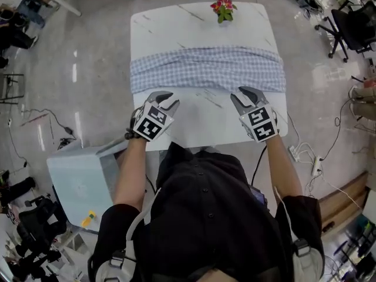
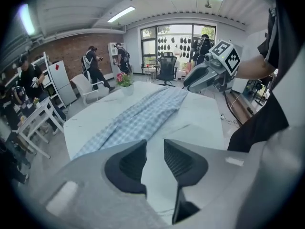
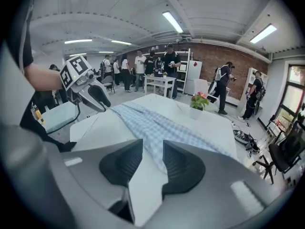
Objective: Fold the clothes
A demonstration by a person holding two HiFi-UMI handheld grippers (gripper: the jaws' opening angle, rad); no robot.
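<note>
A blue-and-white checked garment (image 1: 205, 68) lies in a long folded band across the middle of the white marble-look table (image 1: 205, 119). It also shows in the left gripper view (image 2: 143, 116) and the right gripper view (image 3: 157, 125). My left gripper (image 1: 170, 98) hovers over the bare near part of the table, short of the cloth, jaws apart and empty (image 2: 155, 149). My right gripper (image 1: 241, 94) hangs level with it on the right, also parted with nothing between the pads (image 3: 152, 149). Neither touches the garment.
A small pot of red flowers (image 1: 223, 9) stands at the table's far edge. A pale grey cabinet (image 1: 82, 175) sits at the near left, cables and a power strip (image 1: 305, 151) lie on the floor at right, and an office chair (image 1: 352, 28) stands far right. People stand in the background.
</note>
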